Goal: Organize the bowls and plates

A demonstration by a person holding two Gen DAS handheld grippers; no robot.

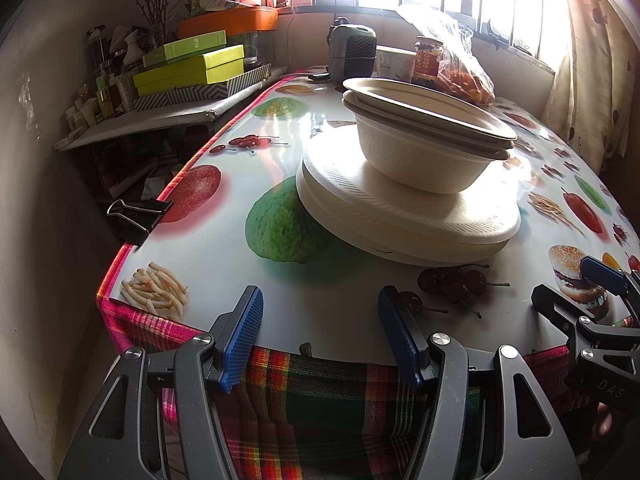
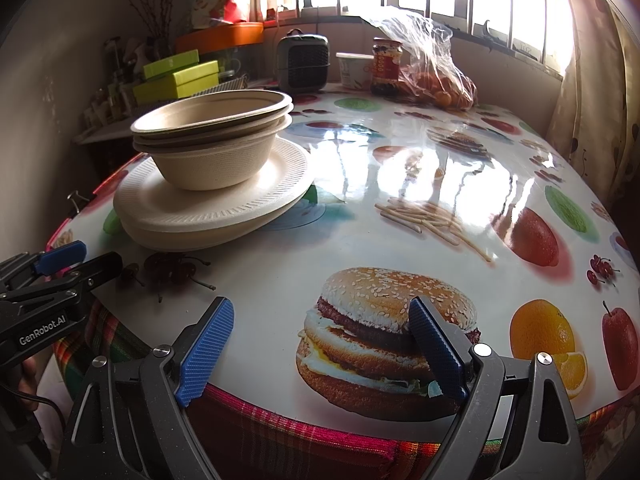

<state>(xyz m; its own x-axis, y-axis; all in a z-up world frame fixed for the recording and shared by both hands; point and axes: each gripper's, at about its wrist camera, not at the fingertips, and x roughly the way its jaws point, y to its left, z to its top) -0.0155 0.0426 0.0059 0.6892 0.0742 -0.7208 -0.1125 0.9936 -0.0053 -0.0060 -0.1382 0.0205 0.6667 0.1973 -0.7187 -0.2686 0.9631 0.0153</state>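
A stack of beige paper bowls (image 1: 424, 148) sits on a stack of white disposable plates (image 1: 404, 216) on the fruit-print table (image 1: 224, 264). The same bowls (image 2: 216, 140) and plates (image 2: 212, 204) show at the left in the right wrist view. My left gripper (image 1: 320, 316) is open and empty at the table's near edge, short of the plates. My right gripper (image 2: 320, 332) is open and empty over the near edge, to the right of the stack. Each gripper shows at the side of the other's view, the right one (image 1: 576, 292) and the left one (image 2: 80, 260).
At the table's far end stand a small grey heater (image 1: 352, 54), a jar (image 1: 428, 60), a white tub (image 2: 356, 70) and a plastic bag of oranges (image 1: 460, 68). A side shelf with green boxes (image 1: 192, 68) is at the left. A binder clip (image 1: 138, 216) grips the left edge.
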